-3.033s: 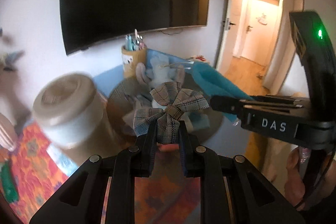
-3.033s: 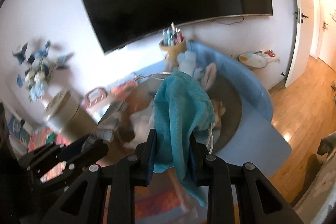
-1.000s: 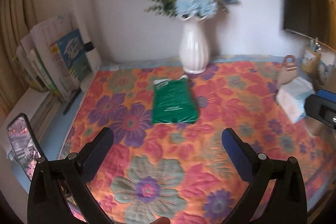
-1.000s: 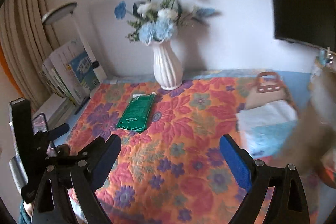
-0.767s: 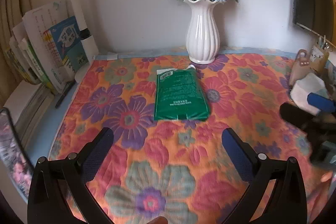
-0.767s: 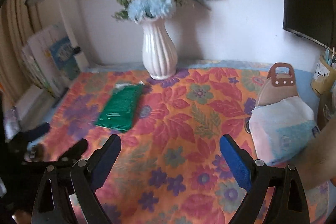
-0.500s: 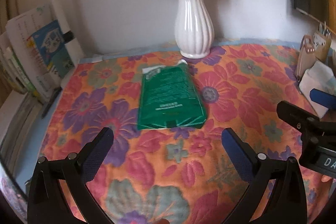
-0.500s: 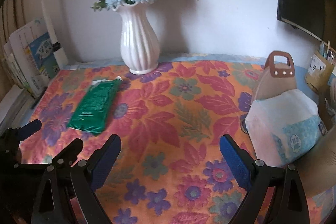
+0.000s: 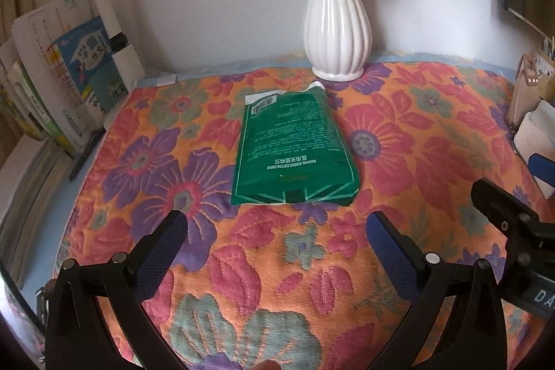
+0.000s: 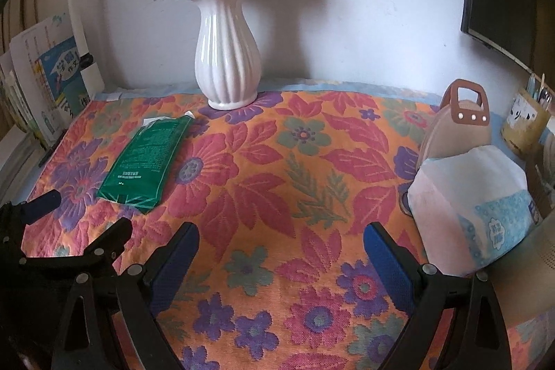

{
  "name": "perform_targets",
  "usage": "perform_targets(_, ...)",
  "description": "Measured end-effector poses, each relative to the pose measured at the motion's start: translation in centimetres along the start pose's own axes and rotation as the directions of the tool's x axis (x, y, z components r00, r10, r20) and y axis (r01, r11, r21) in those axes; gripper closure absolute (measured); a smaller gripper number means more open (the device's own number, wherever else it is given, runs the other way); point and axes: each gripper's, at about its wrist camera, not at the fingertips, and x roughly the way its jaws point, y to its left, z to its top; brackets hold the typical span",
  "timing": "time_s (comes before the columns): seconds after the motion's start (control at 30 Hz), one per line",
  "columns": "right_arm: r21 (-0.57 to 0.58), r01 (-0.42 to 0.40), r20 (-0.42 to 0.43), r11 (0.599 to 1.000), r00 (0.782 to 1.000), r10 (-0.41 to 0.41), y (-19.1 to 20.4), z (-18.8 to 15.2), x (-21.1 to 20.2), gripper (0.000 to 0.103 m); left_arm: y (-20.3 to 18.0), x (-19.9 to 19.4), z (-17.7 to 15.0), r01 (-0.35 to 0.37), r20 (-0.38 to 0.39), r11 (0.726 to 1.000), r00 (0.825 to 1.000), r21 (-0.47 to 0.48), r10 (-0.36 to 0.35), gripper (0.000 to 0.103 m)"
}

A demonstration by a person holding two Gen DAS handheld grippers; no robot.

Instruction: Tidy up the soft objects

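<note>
1. Grippers first: the left gripper has its jaws spread wide and carries nothing, and the right gripper is likewise parted and empty.
2. Directly ahead of the left gripper, a green cotton-swab packet lies flat on the floral quilted cloth, its far end just in front of the white ribbed vase of blue flowers.
3. Off to the right, a soft tissue pack stands against a tan handled holder.
4. Judged from this, the step in hand is reaching for the next soft item, most likely the green packet.
5. Next move calls for lowering the left gripper so its fingers straddle the packet's near edge, then closing gently, since the pouch looks thin and slippery.
6. Keeping clear of the vase matters.
</note>
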Motion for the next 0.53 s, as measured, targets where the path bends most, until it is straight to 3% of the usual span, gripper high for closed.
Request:
perform_targets(0.1,0.003,0.004,-0.001,1.0,1.0,-0.004,-0.1,0.1,0.0,0.0,0.1,-0.1,0.0,-0.021,0.008,1.0,1.0,-0.004,0.021,0.001)
perform_targets(0.33,-0.002,0.005,-0.007,1.0,1.0,-0.005,0.0,0.1,0.1,0.0,0.7,-1.0,-0.1,-0.044,0.066,0.999,0.997,-0.031,0.046,0.001)
perform_targets(0.53,0.001,0.007,-0.013,1.0,1.0,-0.007,0.0,0.1,0.3,0.0,1.7,0.3,0.1,0.01,-0.014,0.997,1.0,-0.08,-0.011,0.001)
